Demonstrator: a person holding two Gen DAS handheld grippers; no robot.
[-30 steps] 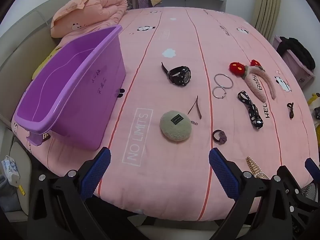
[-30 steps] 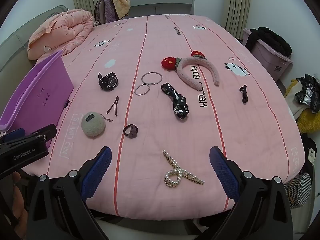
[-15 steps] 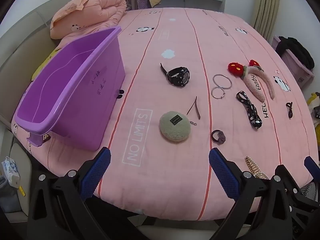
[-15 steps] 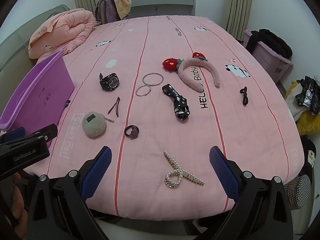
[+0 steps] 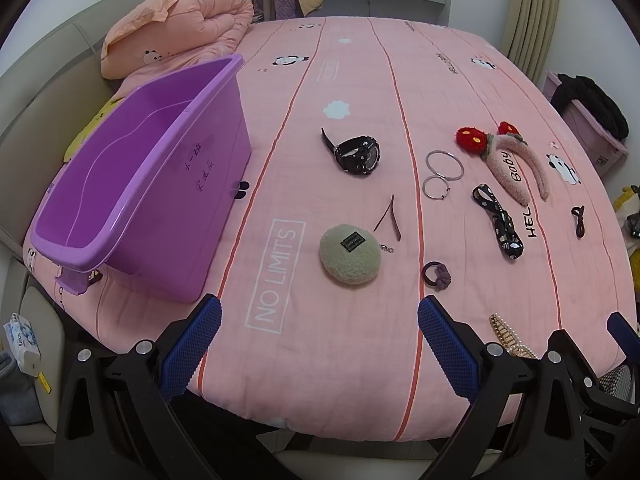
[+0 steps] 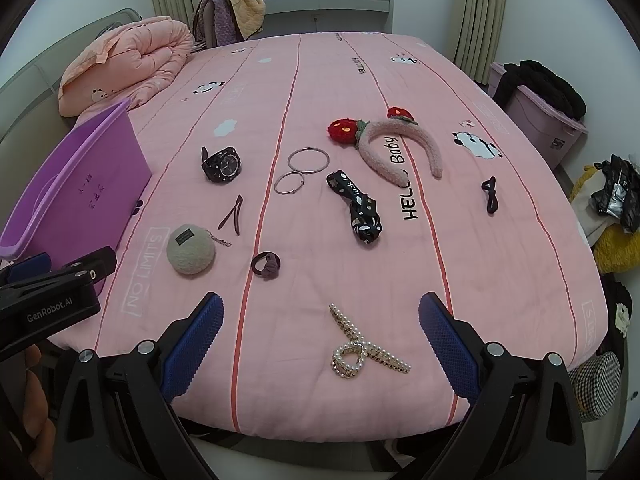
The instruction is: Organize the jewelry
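My left tongs (image 5: 318, 342) are spread wide with nothing between them, over the near edge of the bed (image 5: 352, 80). Ahead I read "NO LIMITS" (image 5: 276, 276) on the sheet, beside a round grey pouch (image 5: 349, 256); the purple bin (image 5: 140, 184) at left bears handwritten characters I cannot read. From the right wrist, my right tongs (image 6: 318, 340) gape too, empty, with the pearl hair claw (image 6: 362, 350) lying between them. "HELLO Baby" (image 6: 402, 176) runs under the pink headband (image 6: 400, 150); the black bow (image 6: 356, 208) says "luck". "GenRobot.AI" marks the other tool (image 6: 50, 306).

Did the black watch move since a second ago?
No. The black watch sits just as far from the silver rings and the purple bin; only the camera shifted.
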